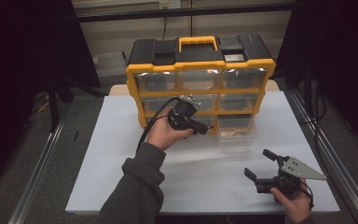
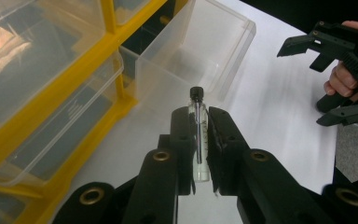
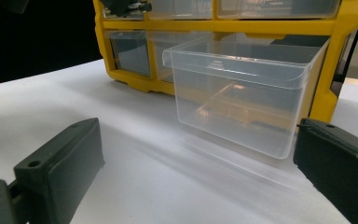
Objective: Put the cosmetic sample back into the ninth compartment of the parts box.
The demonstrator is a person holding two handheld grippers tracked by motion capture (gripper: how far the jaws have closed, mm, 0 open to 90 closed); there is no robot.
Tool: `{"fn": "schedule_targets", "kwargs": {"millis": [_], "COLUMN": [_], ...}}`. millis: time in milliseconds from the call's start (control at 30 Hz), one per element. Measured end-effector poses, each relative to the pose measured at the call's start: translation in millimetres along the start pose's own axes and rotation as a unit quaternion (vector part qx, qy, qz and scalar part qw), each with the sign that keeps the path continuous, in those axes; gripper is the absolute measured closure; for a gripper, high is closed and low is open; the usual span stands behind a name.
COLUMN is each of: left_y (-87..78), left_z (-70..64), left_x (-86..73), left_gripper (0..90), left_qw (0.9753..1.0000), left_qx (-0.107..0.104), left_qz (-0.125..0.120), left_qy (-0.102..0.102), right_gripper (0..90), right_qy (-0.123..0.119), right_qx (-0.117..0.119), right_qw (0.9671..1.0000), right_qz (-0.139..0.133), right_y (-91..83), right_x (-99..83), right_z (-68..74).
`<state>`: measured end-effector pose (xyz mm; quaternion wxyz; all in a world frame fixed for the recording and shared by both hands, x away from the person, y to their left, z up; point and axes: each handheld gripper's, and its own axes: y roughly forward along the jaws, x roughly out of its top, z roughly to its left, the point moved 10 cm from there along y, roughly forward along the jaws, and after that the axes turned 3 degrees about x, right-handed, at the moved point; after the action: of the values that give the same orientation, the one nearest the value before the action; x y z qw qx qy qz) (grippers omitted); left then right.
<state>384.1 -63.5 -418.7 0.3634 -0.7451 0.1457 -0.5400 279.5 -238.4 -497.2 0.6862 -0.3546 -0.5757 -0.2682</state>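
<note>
Left gripper (image 1: 204,128) is raised on an extended forearm, jaws clamped together; right gripper (image 1: 259,164) sits low, jaws spread wide

Both grippers are black plastic. The left gripper (image 2: 199,135) has chunky jaws with brass-ringed holes at the joints, and a thick black cable (image 1: 154,119) loops back from it over a dark grey sleeve (image 1: 137,186). The right gripper (image 1: 259,163) carries a grey three-cornered plate (image 1: 302,169) with small screw holes.

Clear glossy plastic drawer (image 3: 242,100), glass vial (image 2: 199,135) w/ blk cap, matt white tabletop (image 1: 121,154)
</note>
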Motion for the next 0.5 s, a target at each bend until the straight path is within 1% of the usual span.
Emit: {"fn": "schedule_targets", "kwargs": {"millis": [33,100,133,200,233,267,300,333,367,400,433,467,500], "left_y": [0.4,0.2,1.4,1.2,2.1,3.7,4.9,4.6,6.4,7.6,7.6,8.6,9.5], "left_z": [-0.8,0.0,-0.1,0.9,0.7,0.7,0.5,1.5,1.8,0.9,1.9,2.1,1.8], "left_x": [2.6,3.3,4.8,5.2,6.2,7.6,8.3,7.5,8.8,9.5,9.1,9.7,10.2], "left_gripper": [81.3,81.3,81.3,81.3,81.3,81.3,81.3,81.3,81.3,81.3,81.3,81.3,81.3], "left_qw": [1.0,1.0,1.0,1.0,1.0,1.0,0.9999,1.0,1.0,0.9999,0.9999,0.9999,0.9999], "left_qx": [-0.002,0.0,0.0,0.003,0.003,-0.001,-0.002,0.002,0.0,-0.001,0.001,-0.001,-0.001], "left_qz": [-0.002,0.002,-0.004,0.005,0.002,-0.007,-0.009,0.0,-0.008,-0.01,-0.005,-0.007,-0.008], "left_qy": [-0.006,-0.002,-0.004,-0.002,-0.007,-0.007,-0.01,-0.006,-0.006,-0.013,-0.009,-0.008,-0.011], "right_gripper": [0.6,0.7,0.7,0.6,0.6,0.6,0.6,0.6,0.6,0.5,0.5,0.5,0.5], "right_qy": [0.002,0.002,0.002,-0.001,-0.001,-0.001,-0.001,-0.001,-0.001,-0.001,0.0,0.0,-0.001], "right_qx": [0.0,0.0,0.0,0.0,0.001,0.001,0.001,0.001,0.001,-0.001,0.001,0.0,0.001], "right_qw": [1.0,1.0,1.0,1.0,1.0,1.0,1.0,1.0,1.0,1.0,1.0,1.0,1.0], "right_qz": [0.0,0.0,0.0,0.0,0.0,0.0,0.0,0.0,0.0,0.0,0.0,0.0,0.0], "right_y": [0.1,0.1,0.1,0.0,-0.1,-0.1,-0.1,0.0,0.0,0.0,-0.1,-0.1,0.1], "right_x": [0.1,0.1,0.1,0.1,0.1,0.2,0.2,0.2,0.1,0.1,0.1,0.1,0.1], "right_z": [0.3,0.3,0.3,-0.2,-0.1,-0.2,-0.2,-0.1,-0.2,-0.6,-0.4,-0.5,-0.4]}}
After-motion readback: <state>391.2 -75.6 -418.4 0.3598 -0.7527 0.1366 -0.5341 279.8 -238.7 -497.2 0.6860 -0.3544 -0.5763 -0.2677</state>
